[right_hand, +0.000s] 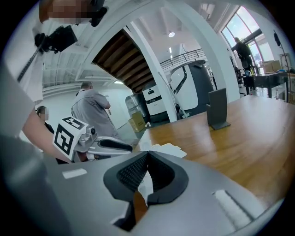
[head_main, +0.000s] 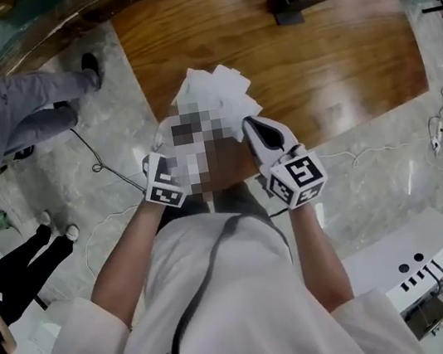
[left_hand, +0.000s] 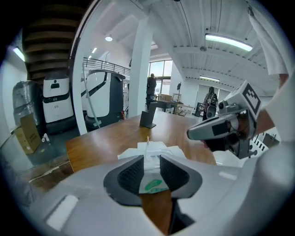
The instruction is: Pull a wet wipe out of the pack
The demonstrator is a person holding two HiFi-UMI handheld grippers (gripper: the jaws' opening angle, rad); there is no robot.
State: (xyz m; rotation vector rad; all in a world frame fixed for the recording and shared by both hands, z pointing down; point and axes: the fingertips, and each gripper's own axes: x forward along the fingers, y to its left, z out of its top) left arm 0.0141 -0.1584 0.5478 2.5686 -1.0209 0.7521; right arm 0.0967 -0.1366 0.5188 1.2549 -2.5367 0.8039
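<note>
A heap of white wipes (head_main: 212,98) lies on the wooden table (head_main: 335,52) near its front edge. My left gripper (head_main: 166,139) is low at the heap's left side. In the left gripper view it (left_hand: 150,159) stands open, and a white pack with a green label (left_hand: 154,182) fills the gap between its pads, the heap (left_hand: 152,150) just beyond. My right gripper (head_main: 257,128) is at the heap's right side. In the right gripper view its tips (right_hand: 147,156) meet, shut; a white sliver shows in the gap behind them, and whether it is pinched I cannot tell.
A black stand (head_main: 292,5) sits at the table's far side. A seated person's legs (head_main: 17,109) and a floor cable (head_main: 105,162) are left of the table. A white cabinet (head_main: 405,267) stands at my right.
</note>
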